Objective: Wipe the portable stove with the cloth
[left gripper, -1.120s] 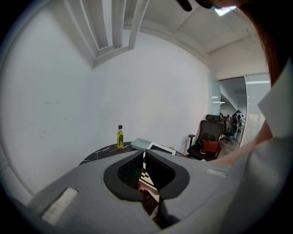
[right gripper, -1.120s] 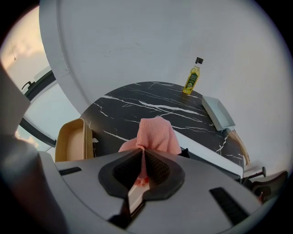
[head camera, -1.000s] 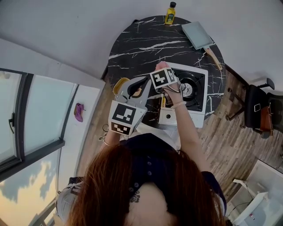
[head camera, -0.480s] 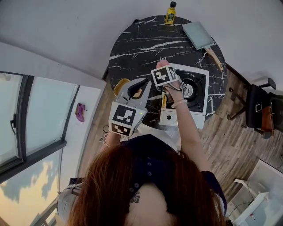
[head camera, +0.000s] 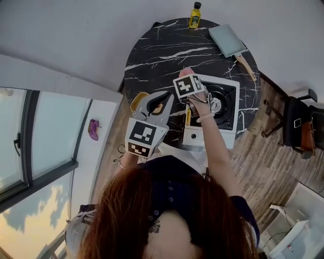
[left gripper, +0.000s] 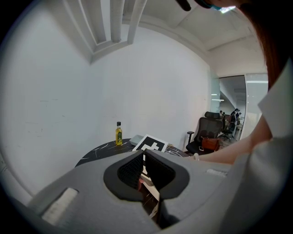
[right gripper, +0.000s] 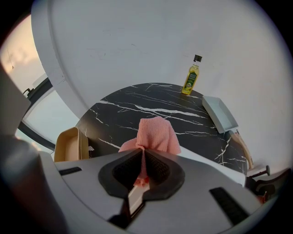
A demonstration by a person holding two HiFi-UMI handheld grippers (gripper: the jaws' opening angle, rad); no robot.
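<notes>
Big picture first: the round black marble table with its white veins fills the middle of the head view, and I'm standing at its near edge. On the near right part of it sits the white portable stove, its dark burner well open to view, its front panel facing me.

Far right on the table lies the grey rectangular pan, wooden handle pointing toward the table's right rim. Over at the near left edge there's a tan container, well apart from the stove.

Now my tools. My left gripper hovers over the table's near left, just beside the tan container; its jaws are together with nothing pinched between the pads. My right gripper is out over the stove's left side, marker cube facing up, jaws clamped tight on the pink cloth.

The cloth bunches up out past the jaw tips in a soft fold. In the head view it shows at the stove's far left corner; whether it touches the stove top I can't tell.

Smallest of all, the yellow oil bottle stands upright at the far edge of the table, black cap on, well clear of everything.
</notes>
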